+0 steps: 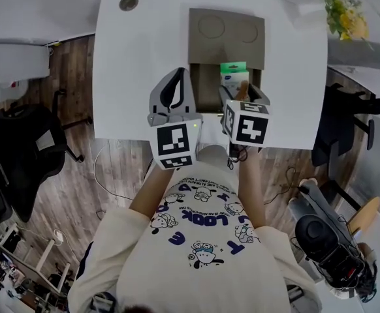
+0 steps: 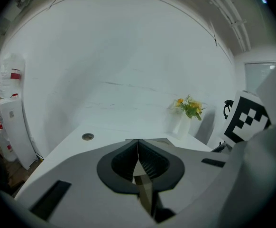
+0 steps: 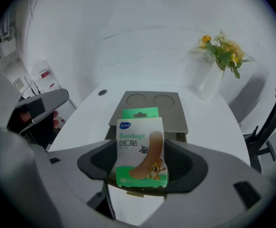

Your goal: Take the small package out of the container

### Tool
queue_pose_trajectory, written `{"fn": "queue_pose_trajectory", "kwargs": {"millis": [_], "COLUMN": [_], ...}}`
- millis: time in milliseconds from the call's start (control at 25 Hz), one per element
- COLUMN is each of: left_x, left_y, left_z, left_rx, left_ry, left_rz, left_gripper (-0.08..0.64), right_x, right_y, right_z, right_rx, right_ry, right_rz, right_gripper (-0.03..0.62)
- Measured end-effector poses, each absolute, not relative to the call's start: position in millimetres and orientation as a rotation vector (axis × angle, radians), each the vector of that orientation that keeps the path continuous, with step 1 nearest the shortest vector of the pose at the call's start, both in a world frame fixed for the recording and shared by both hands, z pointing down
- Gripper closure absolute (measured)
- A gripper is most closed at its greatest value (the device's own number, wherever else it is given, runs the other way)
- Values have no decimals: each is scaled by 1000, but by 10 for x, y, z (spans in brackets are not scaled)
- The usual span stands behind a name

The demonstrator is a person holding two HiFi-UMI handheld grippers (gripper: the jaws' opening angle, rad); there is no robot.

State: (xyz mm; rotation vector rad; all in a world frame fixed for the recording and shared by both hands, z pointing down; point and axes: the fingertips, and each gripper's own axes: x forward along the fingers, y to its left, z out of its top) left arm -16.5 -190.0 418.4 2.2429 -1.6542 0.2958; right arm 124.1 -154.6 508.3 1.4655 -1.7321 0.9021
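R gripper pinches the green-and-white cardboard bandage pkg by its lower part, upright. Behind it, the grey-brown open cardboard box on the white table. L gripper jaws are pressed together, empty. Lift-out looks nearly done; next, carry the pkg aside and set it down.

Head view: overhead, steeply down onto white rectangular bench.
Gripper views: low, near, facing across bench.
Shared: bench, yellow flower bunch.

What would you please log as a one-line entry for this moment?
right gripper: shut on bandage package | position: over grey container | left gripper: shut, empty
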Motion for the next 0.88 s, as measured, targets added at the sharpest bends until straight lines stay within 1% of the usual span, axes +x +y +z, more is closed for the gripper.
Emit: {"fn": "queue_pose_trajectory", "kwargs": {"millis": [880], "left_x": [-117], "left_y": [-1845], "left_z": [3172], "left_rx": [2422], "left_ry": [-1780], "left_rz": [92], "left_gripper": [545], "right_x": [1177], "right_y": [-1786], "right_z": [3650], "right_rx": [1832], "right_ry": [-2146], "right_rz": [482], "right_gripper": [299]}}
